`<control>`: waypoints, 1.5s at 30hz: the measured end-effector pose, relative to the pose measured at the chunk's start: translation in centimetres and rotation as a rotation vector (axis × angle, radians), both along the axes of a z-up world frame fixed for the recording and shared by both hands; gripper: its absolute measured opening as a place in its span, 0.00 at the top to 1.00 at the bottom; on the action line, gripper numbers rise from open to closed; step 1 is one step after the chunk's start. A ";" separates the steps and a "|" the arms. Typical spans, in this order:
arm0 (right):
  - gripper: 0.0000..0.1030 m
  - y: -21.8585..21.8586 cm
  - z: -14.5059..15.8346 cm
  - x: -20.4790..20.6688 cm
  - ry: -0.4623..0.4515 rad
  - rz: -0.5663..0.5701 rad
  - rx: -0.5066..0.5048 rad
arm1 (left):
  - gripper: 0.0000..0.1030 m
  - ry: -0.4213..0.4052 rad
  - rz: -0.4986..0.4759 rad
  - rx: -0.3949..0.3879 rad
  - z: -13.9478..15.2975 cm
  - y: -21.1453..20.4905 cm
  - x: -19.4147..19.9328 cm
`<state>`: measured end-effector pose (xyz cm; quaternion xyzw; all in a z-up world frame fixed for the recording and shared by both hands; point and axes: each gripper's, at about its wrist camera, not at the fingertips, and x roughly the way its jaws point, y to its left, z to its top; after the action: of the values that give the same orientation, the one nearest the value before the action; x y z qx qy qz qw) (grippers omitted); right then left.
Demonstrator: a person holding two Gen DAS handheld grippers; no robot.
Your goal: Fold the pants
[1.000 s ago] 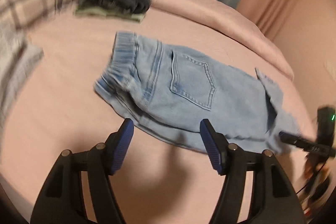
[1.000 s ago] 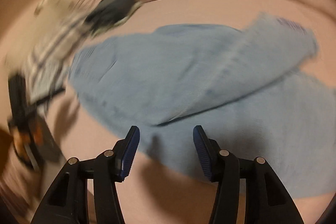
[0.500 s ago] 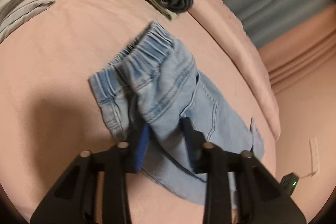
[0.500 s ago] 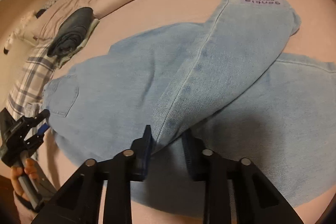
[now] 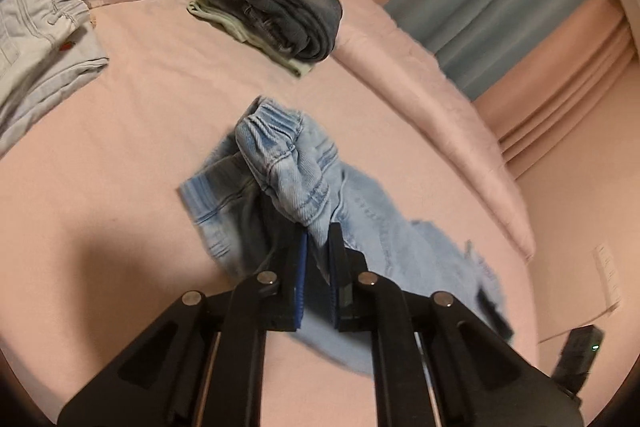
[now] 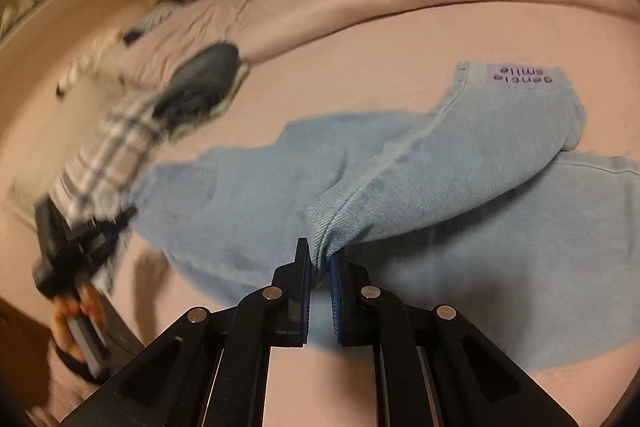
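Both claws have just closed on the pants (image 5: 360,223), mid-frame on the pink bed (image 5: 120,155). Left claw (image 5: 318,247) clamps denim below the bunched waistband; right claw (image 6: 319,259) clamps a leg seam. A second ago both stood open, short of the cloth. Grip made; the fold can likely begin.

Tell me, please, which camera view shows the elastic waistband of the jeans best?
The left wrist view: the gathered waistband sits mid-frame, lifted off the pink bed where the left gripper pinches the jeans. In the right wrist view the waistband end is blurred behind the left gripper; mainly the leg with its purple label shows.
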<state>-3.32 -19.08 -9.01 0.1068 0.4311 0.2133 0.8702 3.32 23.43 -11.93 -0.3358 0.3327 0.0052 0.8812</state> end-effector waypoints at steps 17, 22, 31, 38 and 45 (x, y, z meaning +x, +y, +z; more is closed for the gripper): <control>0.52 -5.5 -0.9 0.3 0.052 0.018 -0.006 | 0.41 0.190 0.018 0.262 -2.8 -1.8 -2.0; 0.51 -8.3 1.2 4.7 -0.007 -0.133 -0.104 | 0.40 0.114 -0.136 0.302 -1.5 -7.3 -0.7; 0.50 -5.2 -0.7 17.7 0.095 -0.260 -0.261 | 0.36 0.017 -0.581 0.329 -1.5 -21.9 2.0; 0.74 -3.1 -3.6 19.5 0.097 -0.235 -0.512 | 0.35 0.024 -0.747 0.512 -3.5 -27.6 1.8; 0.95 -8.9 -0.2 15.0 0.005 -0.321 -0.263 | 0.35 0.035 -0.738 0.548 -4.1 -27.6 1.0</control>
<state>11.64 -27.99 -9.24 0.0602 0.4348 0.0133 0.8984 4.34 -4.15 -16.01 0.0508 0.4311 -0.2154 0.8747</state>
